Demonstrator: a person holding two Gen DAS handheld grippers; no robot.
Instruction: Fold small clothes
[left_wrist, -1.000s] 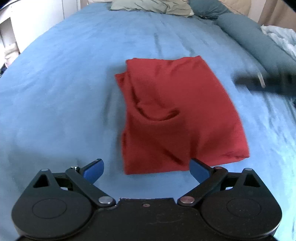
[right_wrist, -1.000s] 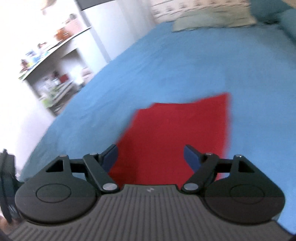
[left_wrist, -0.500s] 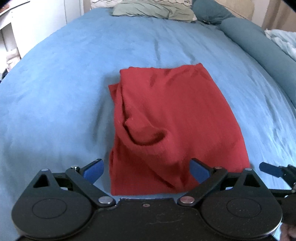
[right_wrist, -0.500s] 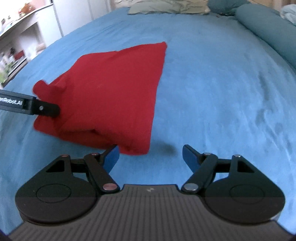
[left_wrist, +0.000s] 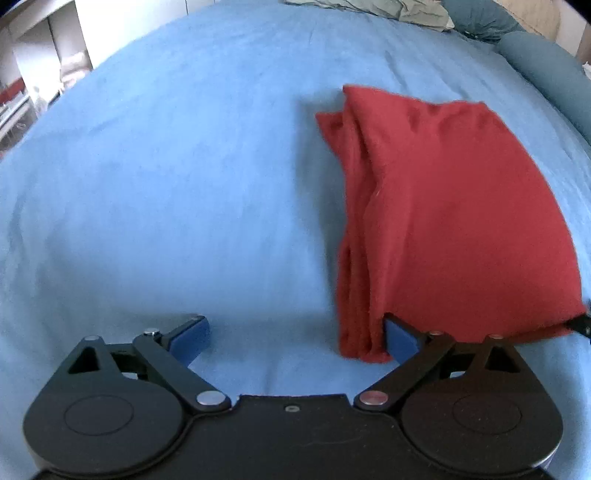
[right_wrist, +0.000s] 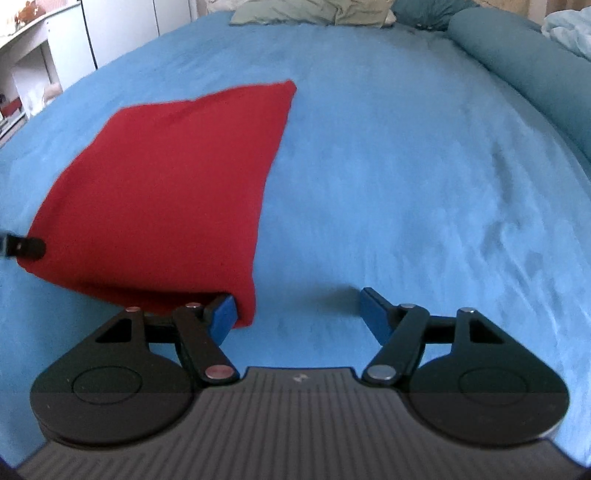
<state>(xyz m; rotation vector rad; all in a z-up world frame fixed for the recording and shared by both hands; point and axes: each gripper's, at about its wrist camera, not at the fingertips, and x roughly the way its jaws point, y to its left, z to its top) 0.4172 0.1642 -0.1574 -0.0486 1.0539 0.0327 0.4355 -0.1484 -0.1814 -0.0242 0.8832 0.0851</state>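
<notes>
A red folded garment (left_wrist: 443, 206) lies on the blue bed cover (left_wrist: 166, 184). My left gripper (left_wrist: 295, 338) is open; its right finger touches the garment's near left corner and its left finger is over bare cover. In the right wrist view the garment (right_wrist: 173, 184) lies to the left. My right gripper (right_wrist: 299, 314) is open; its left finger touches the garment's near right corner. Each gripper's tip shows at the edge of the other's view.
Pillows (right_wrist: 306, 13) lie at the head of the bed. A teal bolster (right_wrist: 524, 62) runs along the right side. White shelving (right_wrist: 33, 66) stands left of the bed. The blue cover stretches wide to the left (left_wrist: 110, 221) and right (right_wrist: 443, 184) of the garment.
Both grippers have come down to the garment's near edge. The left one moved left to the left corner, the right one settled at the right corner. Both stay open.
</notes>
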